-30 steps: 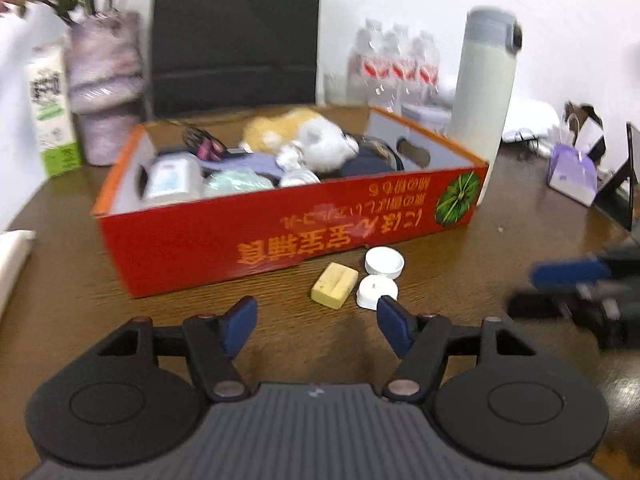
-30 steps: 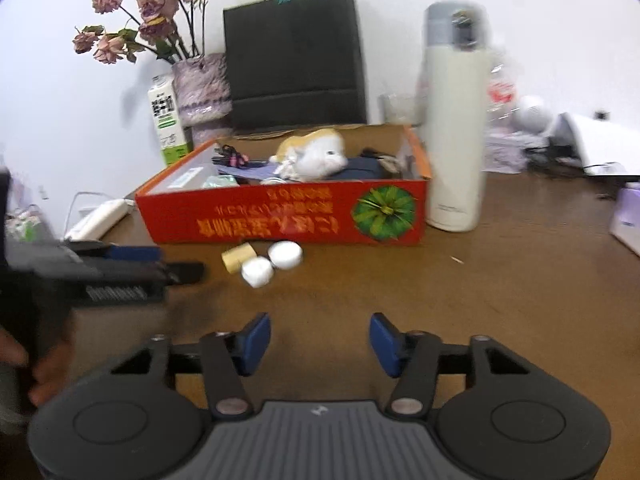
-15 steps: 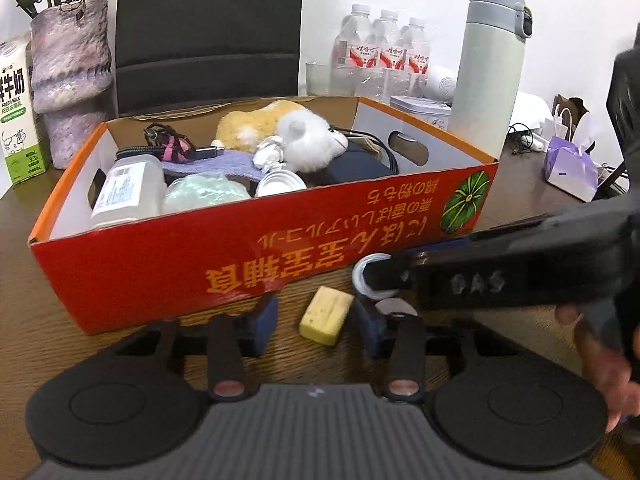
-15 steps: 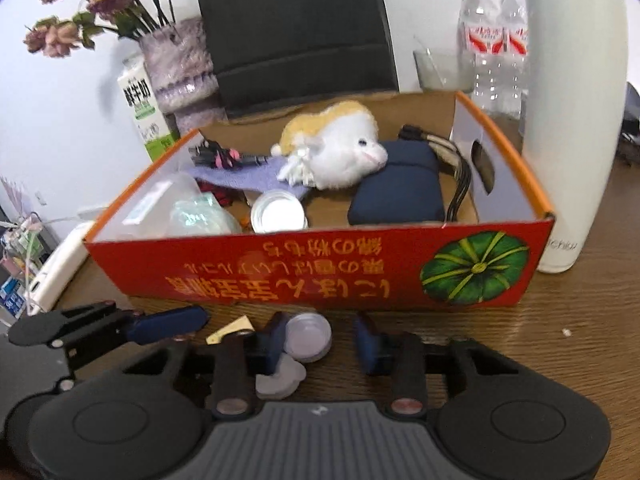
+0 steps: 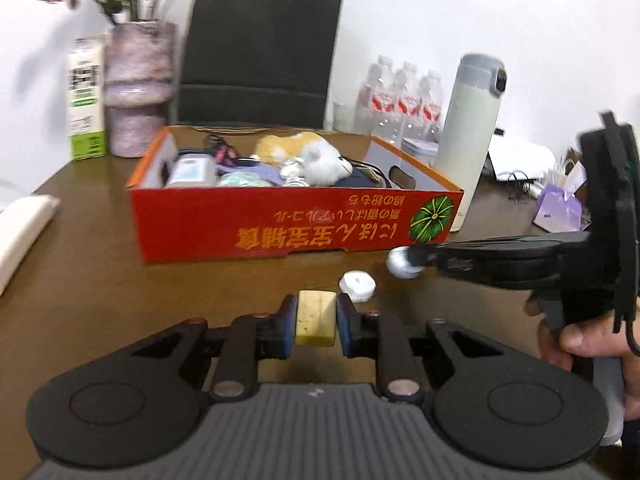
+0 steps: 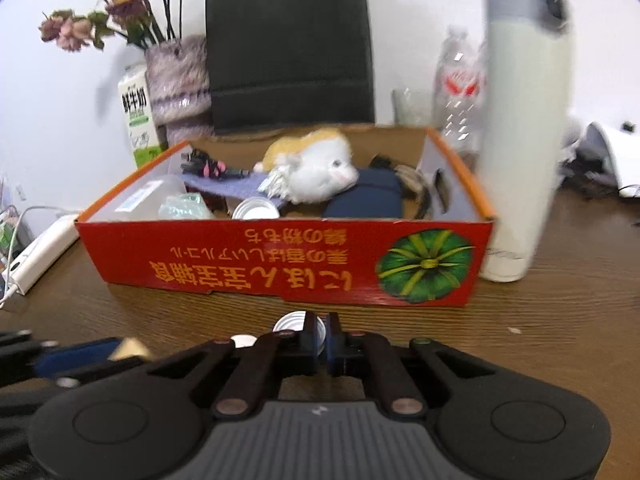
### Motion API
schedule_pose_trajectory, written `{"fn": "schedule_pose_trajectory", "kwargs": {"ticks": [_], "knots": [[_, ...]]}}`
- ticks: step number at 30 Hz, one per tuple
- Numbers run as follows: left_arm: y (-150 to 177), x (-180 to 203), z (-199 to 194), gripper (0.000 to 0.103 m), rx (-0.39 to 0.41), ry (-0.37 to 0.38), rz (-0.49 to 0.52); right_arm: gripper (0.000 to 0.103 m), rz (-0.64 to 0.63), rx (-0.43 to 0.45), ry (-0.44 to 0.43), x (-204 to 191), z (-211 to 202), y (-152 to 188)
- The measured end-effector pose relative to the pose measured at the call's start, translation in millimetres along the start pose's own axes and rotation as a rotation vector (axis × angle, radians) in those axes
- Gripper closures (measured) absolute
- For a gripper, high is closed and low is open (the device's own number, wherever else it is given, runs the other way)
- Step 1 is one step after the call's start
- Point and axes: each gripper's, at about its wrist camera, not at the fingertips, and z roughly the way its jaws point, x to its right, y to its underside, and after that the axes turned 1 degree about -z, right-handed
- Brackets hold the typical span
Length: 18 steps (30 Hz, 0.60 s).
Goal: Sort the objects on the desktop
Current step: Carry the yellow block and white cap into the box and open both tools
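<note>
- Two grippers are working here, one in each hand.
- The left gripper (image 5: 316,322) is squeezing one yellow block (image 5: 315,317). Its jaws are closing, and both blue pads are pressing on the block's sides.
- The yellow block is sitting right between the left fingertips. Its long side is pointing straight ahead, away from the gripper and toward the red box (image 5: 296,222).
- The right gripper (image 6: 319,340) is pinching one round white cap (image 6: 296,326). Its jaws are pressed almost together on the cap's thin edge.
- In the left wrist view the cap (image 5: 403,263) is sticking out past the right gripper's (image 5: 420,260) tips, held up off the table (image 5: 80,300), close to the box front.
- One more white cap (image 5: 357,285) is lying flat on the table, just ahead of the left gripper and a little to its right.
- That makes two white caps and one yellow block.
- One red box is standing ahead of both grippers. One plush toy (image 6: 316,166), one dark blue pouch (image 6: 366,200) and other small things are lying inside it.
- One tall white flask (image 6: 520,132) is standing upright just right of the box.
- A hand (image 5: 584,340) is holding the right gripper's handle, off to the right of the left gripper.
</note>
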Motion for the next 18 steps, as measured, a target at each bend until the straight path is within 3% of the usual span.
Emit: {"fn": "schedule_pose_trajectory", "kwargs": {"ticks": [6,12,18], "knots": [[33,1,-30,0.081,-0.110,-0.081,-0.050,0.100,0.004,0.049,0.024,5,-64,36],[54,9,-61,0.081,-0.090,-0.118,-0.067,0.100,0.005,0.045,0.013,-10,-118,78],[63,24,-86,0.081,-0.064,-0.099,-0.032,0.100,-0.047,0.051,-0.014,-38,-153,104]]}}
